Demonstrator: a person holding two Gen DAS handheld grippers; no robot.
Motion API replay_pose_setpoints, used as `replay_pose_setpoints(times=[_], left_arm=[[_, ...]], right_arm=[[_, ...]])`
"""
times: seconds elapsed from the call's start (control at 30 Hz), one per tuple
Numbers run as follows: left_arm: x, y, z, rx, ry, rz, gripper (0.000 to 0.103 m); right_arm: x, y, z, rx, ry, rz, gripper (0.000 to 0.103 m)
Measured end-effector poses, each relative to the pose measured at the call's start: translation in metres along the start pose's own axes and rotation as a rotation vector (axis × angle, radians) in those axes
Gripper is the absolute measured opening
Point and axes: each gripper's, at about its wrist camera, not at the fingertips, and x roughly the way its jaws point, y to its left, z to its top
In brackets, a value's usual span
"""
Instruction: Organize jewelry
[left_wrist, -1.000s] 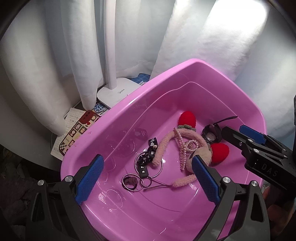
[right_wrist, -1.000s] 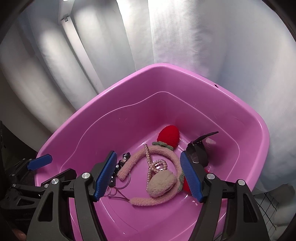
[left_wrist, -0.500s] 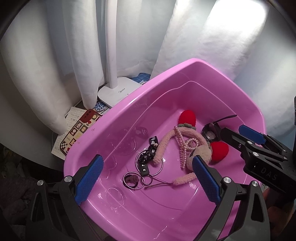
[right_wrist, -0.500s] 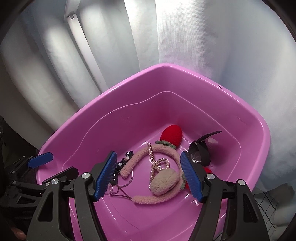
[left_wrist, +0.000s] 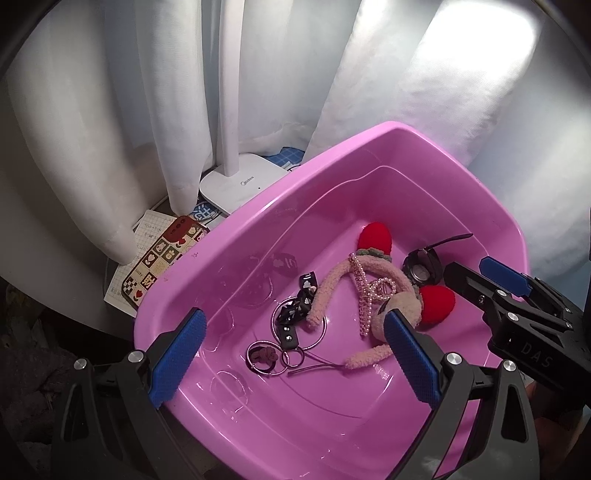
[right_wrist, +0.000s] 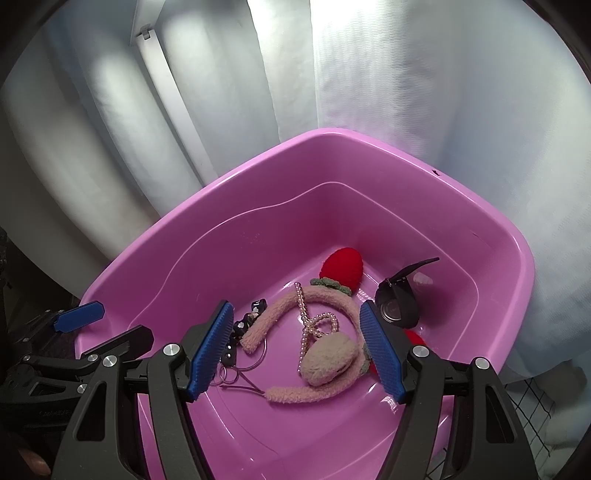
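A pink plastic tub holds the jewelry. Inside lie a fuzzy pink headband with red strawberries, a pearl necklace draped over it, a black watch, a black patterned strap, silver hoops and small rings. My left gripper is open and empty above the tub's near edge. My right gripper is open and empty above the headband; it also shows in the left wrist view.
White curtains hang behind the tub. A white lamp base and post stand at the tub's far left. A patterned phone case and paper notes lie beside it. A black wire grid shows at right.
Both grippers have drawn back and risen a little from the tub; the jewelry looks slightly farther off. Nothing in the tub has moved. Both stay open.
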Motion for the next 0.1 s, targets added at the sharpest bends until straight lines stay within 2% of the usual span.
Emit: replay_pose_setpoints(times=[0.1], left_arm=[[0.0004,0.0009,-0.0012,-0.002,0.003,0.003,0.095]], right_arm=[[0.0000,0.0001,-0.0002,-0.001,0.001,0.001,0.068]])
